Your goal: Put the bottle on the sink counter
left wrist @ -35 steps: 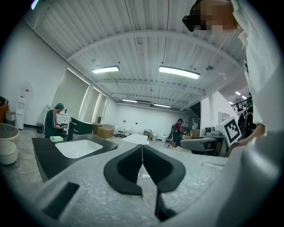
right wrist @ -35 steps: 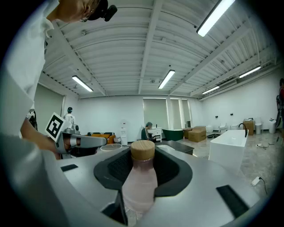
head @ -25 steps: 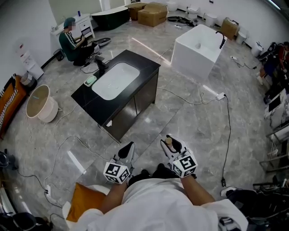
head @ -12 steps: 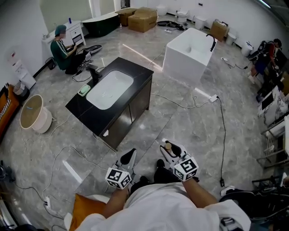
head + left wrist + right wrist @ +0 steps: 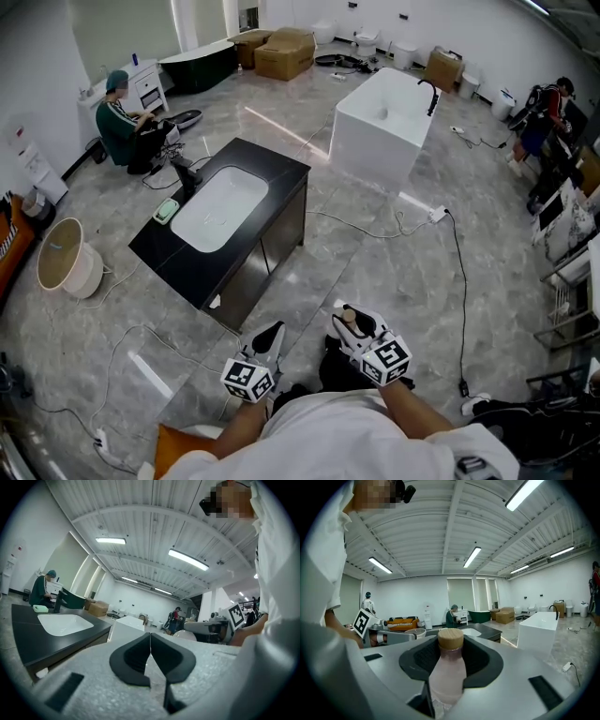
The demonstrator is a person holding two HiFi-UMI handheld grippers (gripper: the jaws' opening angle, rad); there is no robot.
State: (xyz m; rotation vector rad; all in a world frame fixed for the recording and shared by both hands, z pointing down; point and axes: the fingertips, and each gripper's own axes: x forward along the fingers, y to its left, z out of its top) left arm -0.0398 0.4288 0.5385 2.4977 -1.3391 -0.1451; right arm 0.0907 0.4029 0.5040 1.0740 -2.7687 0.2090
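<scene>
A pale pink bottle point(image 5: 448, 674) with a tan wooden cap is clamped between the jaws of my right gripper point(image 5: 450, 667); in the head view the bottle point(image 5: 349, 319) shows as a small tan cap at the tip of that gripper point(image 5: 354, 323). My left gripper point(image 5: 271, 337) is held beside it, and the left gripper view shows its black pads point(image 5: 133, 660) pressed together with nothing between them. The black sink counter point(image 5: 272, 173) with a white basin point(image 5: 217, 206) stands ahead and to the left, well apart from both grippers.
A black tap point(image 5: 183, 173) and a green soap dish point(image 5: 166, 210) sit on the counter's far side. A person in green point(image 5: 127, 122) sits beyond it. A white bathtub point(image 5: 380, 117), a round white bin point(image 5: 64, 258), floor cables point(image 5: 412, 220) and cardboard boxes point(image 5: 281, 52) surround the counter.
The counter has slid slightly down and left in the head view as I move forward. Both grippers stay held low in front of me, the right still holding the bottle.
</scene>
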